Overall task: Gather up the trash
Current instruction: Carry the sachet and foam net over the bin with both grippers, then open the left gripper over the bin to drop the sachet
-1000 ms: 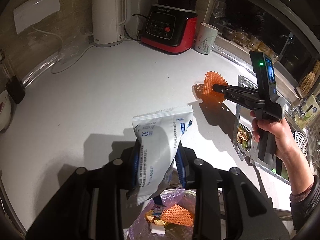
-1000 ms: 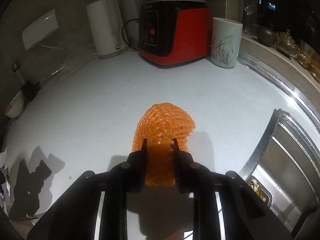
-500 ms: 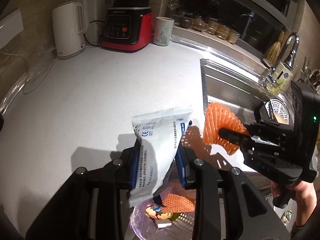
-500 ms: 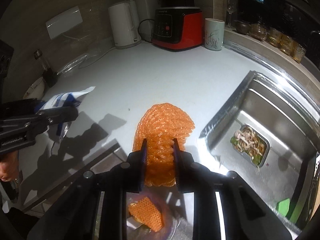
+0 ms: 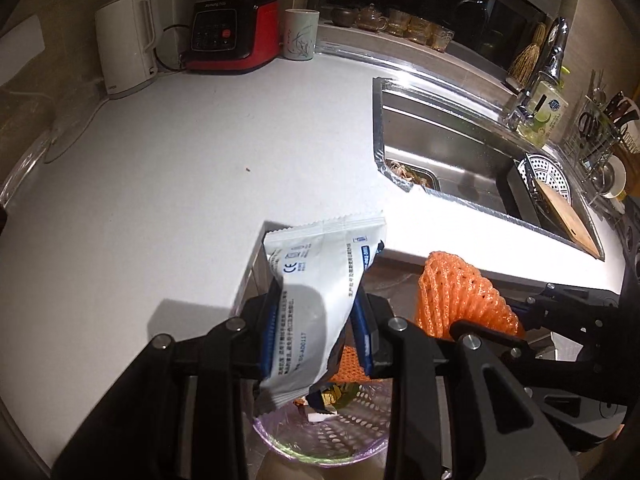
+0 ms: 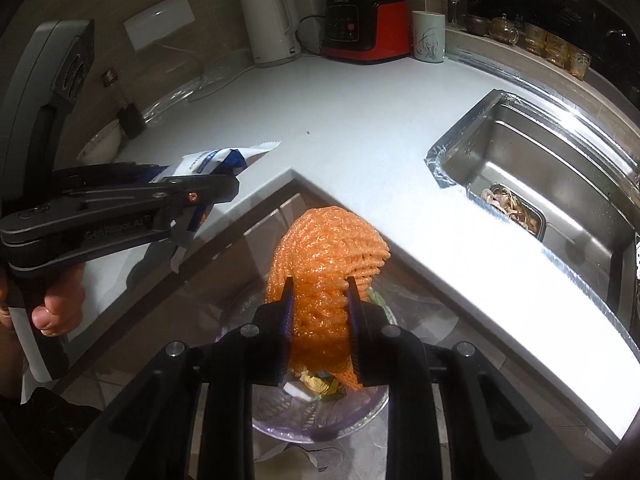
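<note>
Hanging at lower centre, the white packet (image 5: 316, 300) is clamped in the left gripper (image 5: 316, 320). The right gripper (image 6: 318, 312) pinches orange foam netting (image 6: 326, 264) above the bin (image 6: 320, 420).

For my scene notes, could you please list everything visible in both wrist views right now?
Wrapper: 1, white and blue, in left gripper.
Foam net: 1, orange, in right gripper, over bin.
Trash bin: 1, purple-lined, below counter edge, trash inside.
Kettle: 1, white, counter's back.
Blender base: 1, red and black, beside kettle.
Mug: 1, pale, beside blender.
Sink: 1, steel, food scraps inside.
Countertop: 1, white.
Left gripper: black, shut on wrapper.
Right gripper: black, shut on net.
</note>
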A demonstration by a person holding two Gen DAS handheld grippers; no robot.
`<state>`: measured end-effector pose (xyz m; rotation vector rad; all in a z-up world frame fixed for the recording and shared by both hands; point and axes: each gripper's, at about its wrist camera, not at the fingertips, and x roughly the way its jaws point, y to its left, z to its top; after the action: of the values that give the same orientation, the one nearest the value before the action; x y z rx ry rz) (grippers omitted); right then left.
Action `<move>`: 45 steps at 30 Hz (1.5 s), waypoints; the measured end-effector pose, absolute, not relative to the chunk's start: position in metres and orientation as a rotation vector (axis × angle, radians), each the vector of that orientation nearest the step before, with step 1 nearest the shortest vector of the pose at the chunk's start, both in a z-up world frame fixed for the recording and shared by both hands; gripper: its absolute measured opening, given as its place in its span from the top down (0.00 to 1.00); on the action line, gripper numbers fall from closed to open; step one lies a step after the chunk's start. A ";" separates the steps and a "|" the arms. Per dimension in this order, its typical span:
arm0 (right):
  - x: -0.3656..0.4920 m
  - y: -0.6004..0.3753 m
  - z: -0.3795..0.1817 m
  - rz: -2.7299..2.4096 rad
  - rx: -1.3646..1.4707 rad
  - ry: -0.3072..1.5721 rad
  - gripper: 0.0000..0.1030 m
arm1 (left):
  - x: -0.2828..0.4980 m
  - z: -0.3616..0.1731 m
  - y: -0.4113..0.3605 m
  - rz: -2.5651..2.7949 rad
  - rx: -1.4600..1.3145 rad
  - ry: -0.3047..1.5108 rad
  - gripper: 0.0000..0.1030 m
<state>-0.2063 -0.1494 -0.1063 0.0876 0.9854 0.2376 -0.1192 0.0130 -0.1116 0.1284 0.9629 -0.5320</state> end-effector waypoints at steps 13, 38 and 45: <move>-0.261 -0.147 -0.117 0.275 0.074 1.032 0.76 | -0.181 -0.183 0.010 -0.455 0.188 1.087 0.71; -0.278 -0.168 -0.122 0.240 0.086 1.065 0.74 | -0.177 -0.304 -0.008 -0.397 0.293 1.338 0.23; -0.272 -0.170 -0.135 0.239 0.100 1.080 0.74 | -0.189 -0.236 0.012 -0.446 0.236 1.233 0.22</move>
<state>-0.2716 -0.1698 -0.1348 0.0998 1.0798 0.2394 -0.1885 0.0117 -0.2358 0.2356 1.2334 -0.4456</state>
